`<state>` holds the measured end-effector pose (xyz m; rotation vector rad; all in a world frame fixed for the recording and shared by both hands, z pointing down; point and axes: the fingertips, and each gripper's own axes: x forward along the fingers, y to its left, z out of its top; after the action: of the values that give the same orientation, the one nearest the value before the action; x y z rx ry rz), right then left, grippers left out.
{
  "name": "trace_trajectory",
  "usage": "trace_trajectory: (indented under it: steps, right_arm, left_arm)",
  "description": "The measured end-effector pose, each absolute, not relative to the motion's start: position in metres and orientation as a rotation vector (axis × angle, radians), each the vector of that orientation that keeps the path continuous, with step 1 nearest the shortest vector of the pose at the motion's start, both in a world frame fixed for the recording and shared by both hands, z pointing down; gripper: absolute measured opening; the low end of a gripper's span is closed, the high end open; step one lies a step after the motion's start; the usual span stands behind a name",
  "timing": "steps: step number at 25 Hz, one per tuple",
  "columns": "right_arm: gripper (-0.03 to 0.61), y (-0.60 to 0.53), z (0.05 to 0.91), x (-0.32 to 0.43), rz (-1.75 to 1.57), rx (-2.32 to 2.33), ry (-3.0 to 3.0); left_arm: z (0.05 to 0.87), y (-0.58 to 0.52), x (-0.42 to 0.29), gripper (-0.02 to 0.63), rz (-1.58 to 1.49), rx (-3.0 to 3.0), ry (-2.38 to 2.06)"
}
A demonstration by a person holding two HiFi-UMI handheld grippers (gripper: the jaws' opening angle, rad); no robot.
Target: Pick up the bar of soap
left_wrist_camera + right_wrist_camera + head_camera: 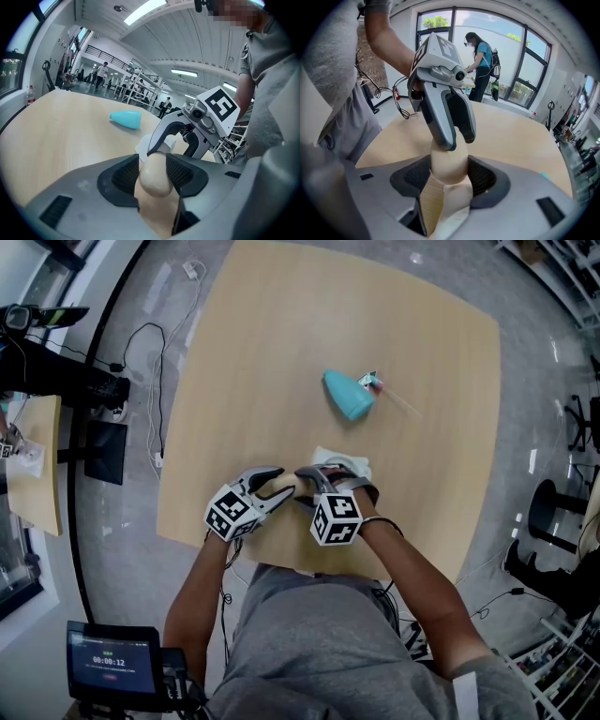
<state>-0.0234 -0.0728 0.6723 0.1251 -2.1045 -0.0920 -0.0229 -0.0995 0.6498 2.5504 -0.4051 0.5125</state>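
Note:
The bar of soap (154, 177) is cream and rounded. It is held above the front of the wooden table (244, 352) between both grippers, which meet nose to nose. My left gripper (281, 487) is shut on one end of the soap, whose sides fill the gap between the pads. From the opposite side my right gripper (307, 488) is shut on the other end of the soap (448, 165). In the right gripper view the left gripper's fingers (446, 112) come down over the bar. In the left gripper view the right gripper's fingers (165, 132) curve around its far end.
A teal cone-shaped object (349, 395) lies in the middle of the table, with a small pink-tipped item (376, 382) beside it. A white cloth or paper (354, 465) lies just beyond the grippers. The table's front edge is right under the person's wrists.

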Motion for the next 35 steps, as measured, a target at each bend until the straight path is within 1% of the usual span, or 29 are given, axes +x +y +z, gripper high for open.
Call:
trace_trajectory:
  steps: [15, 30, 35]
  right_arm:
    - [0.245, -0.078, 0.677, -0.032, -0.110, 0.141, -2.094]
    - [0.245, -0.075, 0.682, -0.038, -0.048, 0.207, -2.122]
    - [0.246, -0.075, 0.684, -0.033, -0.058, 0.218, -2.098]
  left_arm:
    - [0.657, -0.105, -0.035, 0.179, 0.486, 2.524, -0.493]
    - [0.655, -0.100, -0.041, 0.178, 0.571, 2.685, -0.557]
    - [0.656, -0.098, -0.040, 0.178, 0.673, 2.794, -0.576]
